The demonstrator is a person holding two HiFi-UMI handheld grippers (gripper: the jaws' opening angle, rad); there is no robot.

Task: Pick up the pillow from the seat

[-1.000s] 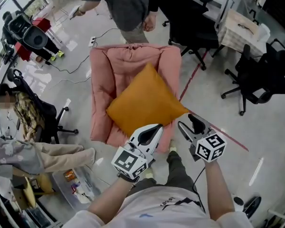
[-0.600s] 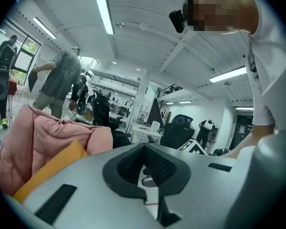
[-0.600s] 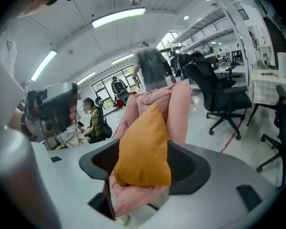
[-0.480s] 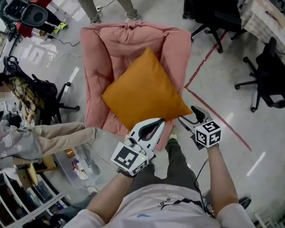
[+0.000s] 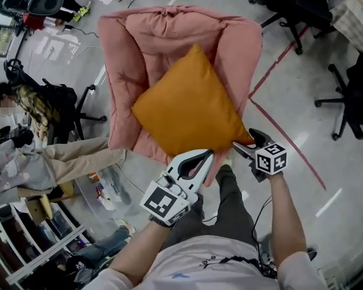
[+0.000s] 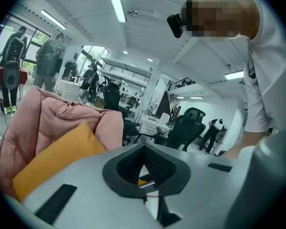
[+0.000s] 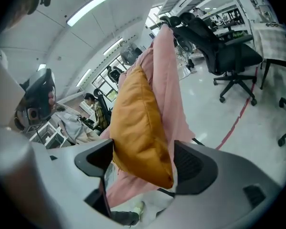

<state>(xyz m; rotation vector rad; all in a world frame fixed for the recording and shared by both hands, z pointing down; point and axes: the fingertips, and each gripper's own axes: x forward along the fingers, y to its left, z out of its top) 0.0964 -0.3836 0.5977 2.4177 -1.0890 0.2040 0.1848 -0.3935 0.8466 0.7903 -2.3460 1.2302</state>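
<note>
An orange square pillow (image 5: 187, 104) lies slantwise on a pink padded seat (image 5: 169, 29). My right gripper (image 5: 247, 141) is at the pillow's near right corner. In the right gripper view that corner of the pillow (image 7: 140, 123) hangs between the two dark pads, and my right gripper (image 7: 145, 162) is opening around it without pressing on it. My left gripper (image 5: 207, 156) hovers just below the pillow's near edge. Its tips meet with nothing between them, as the left gripper (image 6: 144, 149) view also shows, with the pillow (image 6: 57, 156) off to the left.
A seated person (image 5: 30, 162) and a black chair (image 5: 60, 101) are left of the seat. Black office chairs (image 5: 296, 5) stand at the upper right and another chair (image 5: 357, 101) at the right. A red tape line (image 5: 284, 144) runs over the floor. A white shelf (image 5: 30, 246) is lower left.
The seat and pillow have come closer. My right gripper moved up to the pillow's near right corner and spread its jaws. The standing person behind the seat has left the view.
</note>
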